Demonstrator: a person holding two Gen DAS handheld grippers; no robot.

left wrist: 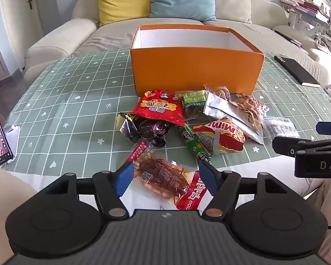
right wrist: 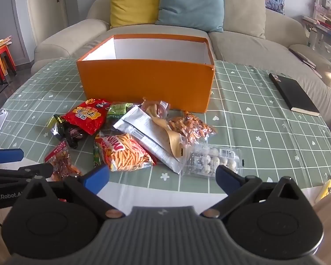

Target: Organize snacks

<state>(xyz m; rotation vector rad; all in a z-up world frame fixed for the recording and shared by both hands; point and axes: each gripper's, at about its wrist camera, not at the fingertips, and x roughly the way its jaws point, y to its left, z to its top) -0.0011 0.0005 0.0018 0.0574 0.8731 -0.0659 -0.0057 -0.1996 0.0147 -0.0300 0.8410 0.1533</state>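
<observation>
**Inspector A:** Left wrist view: the left tool (left wrist: 165, 174) hangs spread wide over a clear packet of red-brown spicy strips (left wrist: 160, 175) lying flat at the near edge of the surface (left wrist: 66, 101). Nothing is gripped. The right tool (right wrist: 162, 177) is likewise released, empty, above a clear tray of pale round sweets (right wrist: 211, 161).

**Inspector B:** And the destination?

**Inspector A:** The orange box (left wrist: 196, 70) stands open behind the pile, white inside; it appears empty as far as I can see. No snack seems boxed yet.

**Inspector B:** Advice for the pickup?

**Inspector A:** In my judgement, pinch the strip packet across its narrow width, near its middle; the film is thin, glossy and slack, so an edge grip would likely let it droop or slip. The Mimi bag (left wrist: 220, 137) is puffy and crinkled; squeeze gently. The tablecloth is smooth checked plastic, likely slippery.
</observation>
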